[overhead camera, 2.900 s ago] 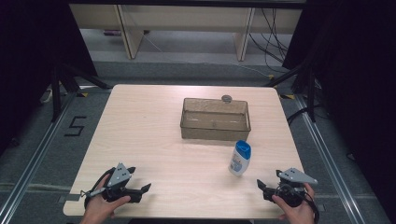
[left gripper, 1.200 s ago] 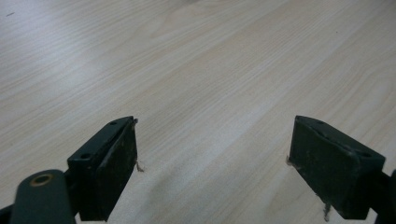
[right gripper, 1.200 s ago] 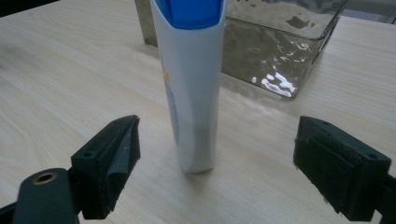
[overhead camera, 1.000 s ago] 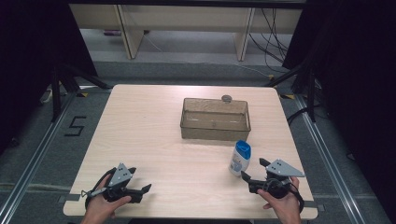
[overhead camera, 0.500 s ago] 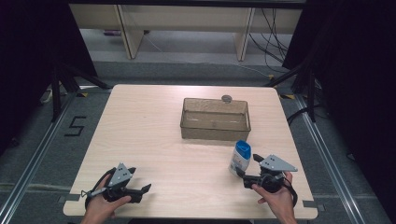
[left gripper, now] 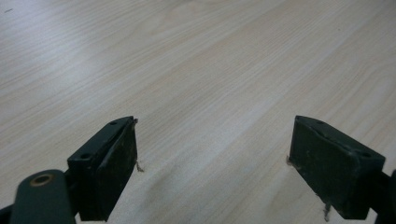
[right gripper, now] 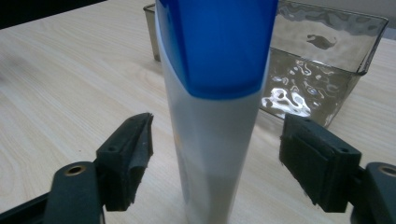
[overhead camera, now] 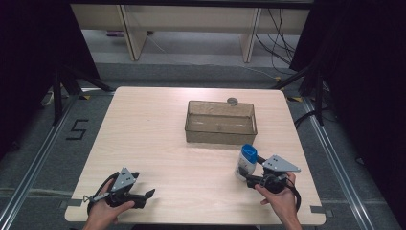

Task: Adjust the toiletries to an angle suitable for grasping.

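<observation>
My right tool (right gripper: 212, 154): jaws just closing around upright blue-capped white bottle (right gripper: 212, 116), pads not yet touching.
My left tool (left gripper: 212, 163): open over bare surface (left gripper: 187, 70).

Light wood-grain bench (overhead camera: 158, 139) on a grey floor. Clear smoked plastic bin (overhead camera: 220, 122), rectangular and open-topped, standing toward the far right part of the bench. Small round grey disc (overhead camera: 232, 101) just behind the bin's far wall. Mark "5" (overhead camera: 76, 130) on the floor, left of the bench
</observation>
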Motion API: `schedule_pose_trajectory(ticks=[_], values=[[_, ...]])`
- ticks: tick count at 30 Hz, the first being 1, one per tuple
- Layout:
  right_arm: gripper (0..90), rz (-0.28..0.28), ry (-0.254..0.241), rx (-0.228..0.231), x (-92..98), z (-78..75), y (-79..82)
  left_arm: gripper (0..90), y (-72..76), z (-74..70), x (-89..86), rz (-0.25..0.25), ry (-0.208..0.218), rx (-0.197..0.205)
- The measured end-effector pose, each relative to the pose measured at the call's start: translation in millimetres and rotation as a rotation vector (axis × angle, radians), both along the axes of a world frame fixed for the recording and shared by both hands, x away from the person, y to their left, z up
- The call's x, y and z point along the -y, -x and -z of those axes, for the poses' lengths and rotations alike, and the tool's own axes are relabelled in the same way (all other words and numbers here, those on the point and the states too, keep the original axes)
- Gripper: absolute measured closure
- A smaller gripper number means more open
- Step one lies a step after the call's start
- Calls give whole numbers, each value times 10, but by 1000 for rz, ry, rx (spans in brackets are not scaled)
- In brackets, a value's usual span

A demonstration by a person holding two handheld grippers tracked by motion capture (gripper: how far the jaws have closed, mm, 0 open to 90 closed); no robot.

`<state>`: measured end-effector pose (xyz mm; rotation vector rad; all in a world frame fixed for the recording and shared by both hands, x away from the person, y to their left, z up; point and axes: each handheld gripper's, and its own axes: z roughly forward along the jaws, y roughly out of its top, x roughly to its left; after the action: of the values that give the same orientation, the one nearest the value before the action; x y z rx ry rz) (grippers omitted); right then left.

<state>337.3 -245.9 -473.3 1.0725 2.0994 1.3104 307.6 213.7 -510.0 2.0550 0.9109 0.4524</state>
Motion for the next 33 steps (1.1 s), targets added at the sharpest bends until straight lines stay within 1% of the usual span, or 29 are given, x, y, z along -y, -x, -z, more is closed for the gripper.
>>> schedule_pose_trajectory(ticks=[1, 2, 3, 4, 6, 7, 8, 9, 12, 13, 14, 15, 16, 17, 18, 19, 20, 21, 22, 23, 24, 25, 26, 27, 28, 29, 30, 31, 33], values=[[301, 4, 0, -1, -7, -3, 3, 150, -1, 3, 5, -4, 8, 0], [314, -7, 4, 7, -2, -4, -8, 150, 0, 3, 5, -5, 8, 1], [328, -10, 9, 5, -5, -2, -13, 150, 3, 7, 14, -12, 24, 1], [335, -1, -2, -13, -22, -2, -4, 150, 1, 5, 9, -10, 19, 1], [356, -16, 9, 12, -27, 8, -35, 150, -1, 4, 7, -8, 18, -1], [375, -10, 5, -8, -41, 3, -28, 150, 2, 7, 14, -12, 24, 1], [375, -10, 5, -8, -41, 3, -28, 150, 2, 7, 14, -12, 24, 1], [396, -24, 28, 25, -39, 5, -54, 150, -3, -1, 4, -1, 9, -1], [419, -26, 18, 12, -51, 3, -48, 150, -4, -7, 0, 3, 2, -2], [424, -21, 9, -2, -62, 5, -39, 150, -3, -8, 1, 3, 1, -2], [434, -33, 17, 22, -58, 10, -61, 150, -2, -3, 10, -3, 15, -1], [446, -37, 15, 15, -58, 7, -63, 150, -2, -2, 12, -5, 19, 0], [446, -37, 15, 15, -58, 7, -63, 150, -6, -8, 1, 2, 3, -1], [449, -34, 9, 10, -61, 7, -60, 150, -5, -5, 9, -3, 15, 1], [452, -31, 17, 17, -55, 5, -65, 150, -5, -4, 12, -6, 19, 1], [453, -33, 7, 18, -62, 15, -71, 150, -5, -4, 14, -7, 21, 0], [458, -38, 1, 11, -65, 19, -75, 150, -5, -8, 15, -7, 17, -2], [465, -34, 8, 0, -64, 14, -69, 150, -5, -11, 20, -9, 16, 1], [465, -34, 8, 0, -64, 14, -69, 150, -5, -11, 20, -9, 16, 1], [474, -22, -4, -23, -80, 20, -54, 150, -14, -23, 14, 1, -4, -7], [474, -22, -4, -23, -80, 20, -54, 150, -14, -23, 14, 1, -4, -7], [484, -45, 8, 9, -68, 29, -85, 150, -18, -30, 10, 12, -12, -9], [484, -45, 8, 9, -68, 29, -85, 150, -24, -28, 7, 10, -25, -3], [501, -47, 4, 4, -61, 28, -87, 150, -19, -12, 38, -11, 19, -3], [501, -47, 4, 4, -61, 28, -87, 150, -19, -13, 40, -14, 17, -5], [507, -49, -1, 9, -55, 27, -92, 150, -28, -3, 44, -10, 27, -1], [519, -51, -14, 5, -55, 32, -97, 150, -34, -14, 33, -4, -1, -4], [542, -52, -3, 10, -47, 32, -99, 150, -48, -10, 34, -7, -14, 5], [545, -49, -7, 5, -44, 30, -96, 150, -52, -8, 37, -6, -16, 6]])
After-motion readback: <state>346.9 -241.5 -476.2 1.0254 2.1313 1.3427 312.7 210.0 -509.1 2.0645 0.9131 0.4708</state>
